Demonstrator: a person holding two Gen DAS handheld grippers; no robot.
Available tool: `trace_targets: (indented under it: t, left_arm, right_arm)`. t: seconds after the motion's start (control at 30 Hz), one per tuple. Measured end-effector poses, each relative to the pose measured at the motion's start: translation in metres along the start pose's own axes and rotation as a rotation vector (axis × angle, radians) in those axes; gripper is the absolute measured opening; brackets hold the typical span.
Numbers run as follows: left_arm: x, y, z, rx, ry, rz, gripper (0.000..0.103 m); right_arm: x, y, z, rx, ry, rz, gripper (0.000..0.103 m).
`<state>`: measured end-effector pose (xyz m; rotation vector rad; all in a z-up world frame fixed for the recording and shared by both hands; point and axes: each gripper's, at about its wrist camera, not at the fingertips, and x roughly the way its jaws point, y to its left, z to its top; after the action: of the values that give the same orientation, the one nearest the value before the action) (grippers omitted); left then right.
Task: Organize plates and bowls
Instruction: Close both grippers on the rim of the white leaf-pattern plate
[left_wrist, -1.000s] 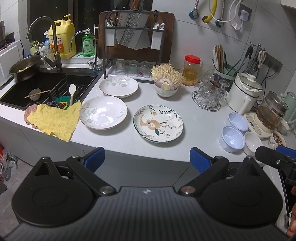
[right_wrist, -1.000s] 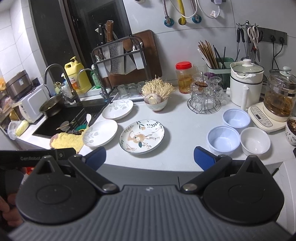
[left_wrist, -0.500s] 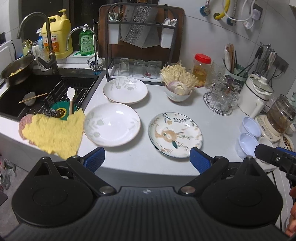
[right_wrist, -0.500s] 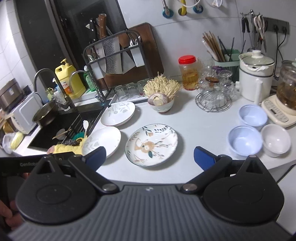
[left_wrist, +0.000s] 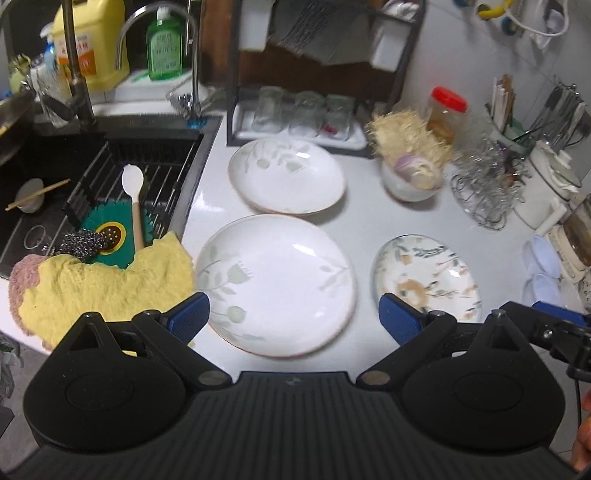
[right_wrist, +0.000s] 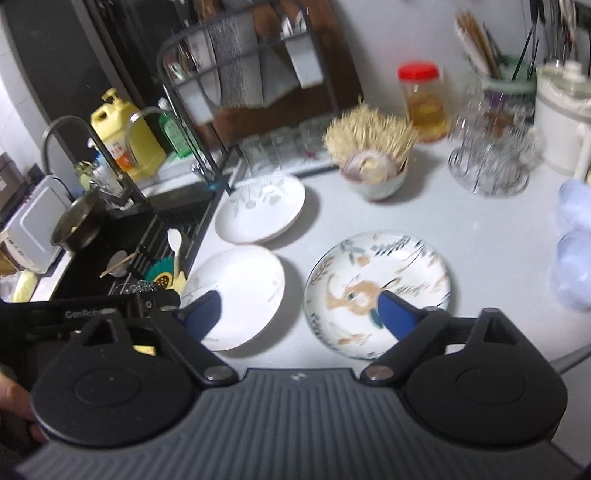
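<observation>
Jaws of both grippers gape above the near white plate (left_wrist: 275, 282).

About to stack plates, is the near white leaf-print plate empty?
Empty: the near white leaf-print plate shows only bare glaze and leaf pattern.

Two white leaf-print plates lie flat on the counter (left_wrist: 369, 206), the near plate (left_wrist: 275, 284) just before the far plate (left_wrist: 286, 177). A painted plate (left_wrist: 428, 277) lies right of them; pale blue bowls (left_wrist: 541, 269) sit farther right.
</observation>
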<state>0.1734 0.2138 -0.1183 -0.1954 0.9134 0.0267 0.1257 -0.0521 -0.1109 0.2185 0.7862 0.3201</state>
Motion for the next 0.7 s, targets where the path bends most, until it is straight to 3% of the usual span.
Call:
trace_targets:
  t: [0.13,0.23,0.5,0.63,0.7]
  left_arm:
    - [0.032,0.033,0.008,0.028,0.046,-0.033,0.100]
    - [0.055,0.053,0.012,0.063,0.073,-0.049,0.100]
    - [0.101,0.095,0.020,0.053,0.149,-0.099,0.099]
    - [0.119,0.107,0.019,0.013,0.176,-0.138,0.098]
    - [0.128,0.110,0.020,0.005,0.194,-0.161,0.090]
  right_arm:
    - [0.035,0.018,-0.008,0.042,0.061,0.006,0.079]
    - [0.057,0.030,-0.014,0.081,0.080,0.004,0.079]
    - [0.107,0.048,-0.026,0.152,0.159,-0.030,0.072]
    - [0.128,0.048,-0.031,0.192,0.189,-0.055,0.059]
    - [0.134,0.047,-0.032,0.208,0.198,-0.079,0.046]
